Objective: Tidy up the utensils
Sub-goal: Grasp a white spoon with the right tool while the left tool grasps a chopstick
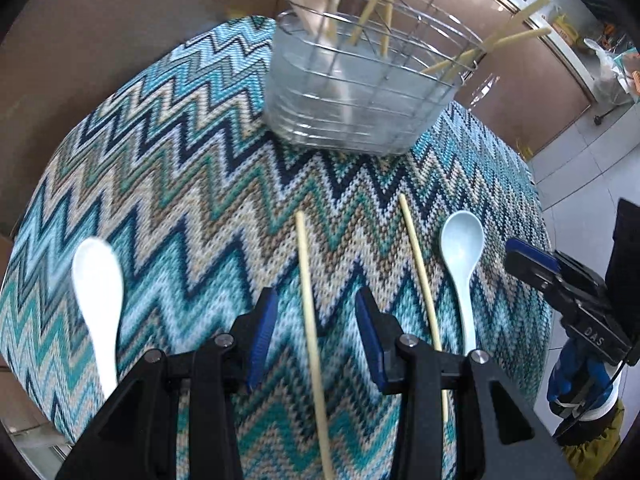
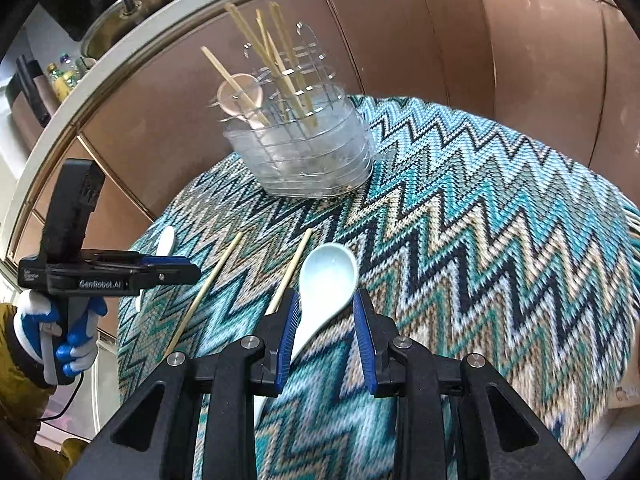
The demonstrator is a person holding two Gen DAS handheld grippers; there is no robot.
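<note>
The left gripper (image 1: pixel 316 320) hangs over a zigzag-patterned cloth (image 1: pixel 192 184), its blue-padded jaws apart with a chopstick (image 1: pixel 310 312) lying between them, untouched. A second chopstick (image 1: pixel 420 276) and a pale blue spoon (image 1: pixel 462 256) lie to the right, a white spoon (image 1: pixel 98 292) to the left. Beyond stands a wire utensil basket (image 1: pixel 360 92) holding chopsticks. The right gripper (image 1: pixel 532 264) shows at the right edge.
</note>
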